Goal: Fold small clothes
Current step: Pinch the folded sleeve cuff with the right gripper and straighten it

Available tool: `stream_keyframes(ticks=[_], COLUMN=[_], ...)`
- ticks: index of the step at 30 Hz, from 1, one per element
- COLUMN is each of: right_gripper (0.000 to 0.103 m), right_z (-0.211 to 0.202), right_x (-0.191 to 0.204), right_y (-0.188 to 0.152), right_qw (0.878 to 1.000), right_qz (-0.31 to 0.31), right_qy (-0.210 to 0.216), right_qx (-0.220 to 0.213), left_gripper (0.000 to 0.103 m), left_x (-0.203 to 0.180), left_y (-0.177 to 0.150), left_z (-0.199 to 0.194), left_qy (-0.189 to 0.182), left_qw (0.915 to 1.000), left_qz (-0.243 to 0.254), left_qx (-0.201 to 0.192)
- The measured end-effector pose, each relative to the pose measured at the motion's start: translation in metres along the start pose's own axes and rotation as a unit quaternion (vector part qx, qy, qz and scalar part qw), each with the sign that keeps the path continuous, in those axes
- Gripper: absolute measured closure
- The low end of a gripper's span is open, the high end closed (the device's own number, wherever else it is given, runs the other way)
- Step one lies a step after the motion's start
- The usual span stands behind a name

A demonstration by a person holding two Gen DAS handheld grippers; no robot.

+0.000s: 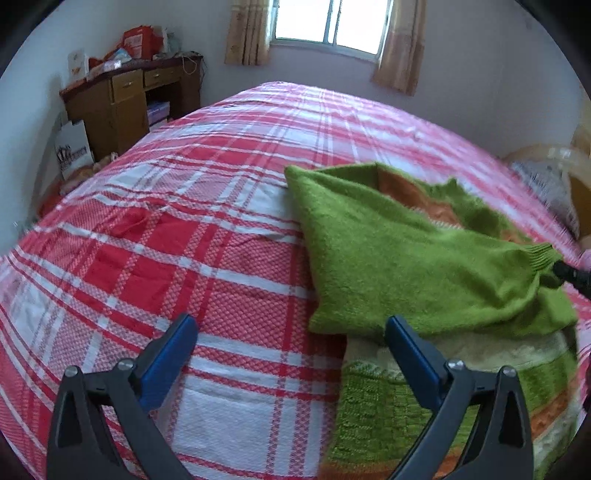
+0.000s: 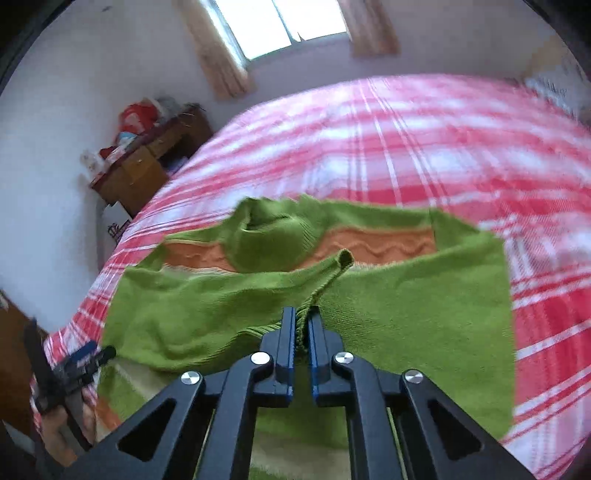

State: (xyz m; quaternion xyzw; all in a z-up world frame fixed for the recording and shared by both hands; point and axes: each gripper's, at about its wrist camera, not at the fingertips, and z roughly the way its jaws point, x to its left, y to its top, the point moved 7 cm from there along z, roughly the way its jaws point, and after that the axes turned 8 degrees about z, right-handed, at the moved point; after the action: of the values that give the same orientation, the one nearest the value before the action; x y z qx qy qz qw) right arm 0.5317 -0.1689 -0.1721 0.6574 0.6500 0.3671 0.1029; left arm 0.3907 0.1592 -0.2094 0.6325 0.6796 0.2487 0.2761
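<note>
A small green knitted sweater (image 1: 399, 251) with orange and cream bands lies on the red-and-white plaid bed (image 1: 221, 229), at its right side. My left gripper (image 1: 291, 332) is open and empty, low over the bed by the sweater's near left edge. My right gripper (image 2: 302, 317) is shut on the ribbed cuff of the sweater's green sleeve (image 2: 325, 284) and holds it up over the sweater body (image 2: 406, 325). In the left wrist view the right gripper's tip (image 1: 565, 273) shows at the far right, on the cuff. The left gripper (image 2: 85, 363) shows at the lower left of the right wrist view.
A wooden desk (image 1: 125, 99) piled with bags stands at the far left by the wall. A white paper bag (image 1: 74, 147) leans beside it. A curtained window (image 1: 325, 26) is behind the bed. A headboard and pillow (image 1: 554, 181) lie at the right.
</note>
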Motion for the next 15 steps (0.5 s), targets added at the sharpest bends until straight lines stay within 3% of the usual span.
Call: stream_keyframes(ticks=[4,7,13,14,15], right_gripper=[0.099,0.099,0.098,0.093,0.081], right_z=[-0.019,-0.014,-0.013,-0.015,-0.017], right_x=[-0.007,-0.03,-0.041,-0.041,-0.042], right_y=[-0.013,-0.025,-0.032,-0.032,-0.032], right_qw=[0.998,0.996,0.997,0.995,0.993], right_qz=[-0.053,-0.057,-0.043,-0.049,-0.052], right_qy=[-0.038,-0.068,-0.068,-0.083,-0.102], right_qx=[-0.018,-0.009,-0.006,-0.004,-0.009], left_gripper=[0.0,0.0,0.0,0.0,0.0], left_x=[-0.002,-0.004,-0.001,0.001,0.002], left_y=[-0.002,-0.002,-0.001,-0.001,-0.001], left_z=[-0.002,-0.001,-0.002,-0.004,-0.006], left_qy=[-0.001,0.006,0.003,-0.002,-0.006], left_qw=[1.0,0.9999,0.9999,1.0,0.9999], left_qz=[0.006,0.013,0.011,0.004,-0.001], left_qx=[-0.001,0.003,-0.002,-0.007,-0.011])
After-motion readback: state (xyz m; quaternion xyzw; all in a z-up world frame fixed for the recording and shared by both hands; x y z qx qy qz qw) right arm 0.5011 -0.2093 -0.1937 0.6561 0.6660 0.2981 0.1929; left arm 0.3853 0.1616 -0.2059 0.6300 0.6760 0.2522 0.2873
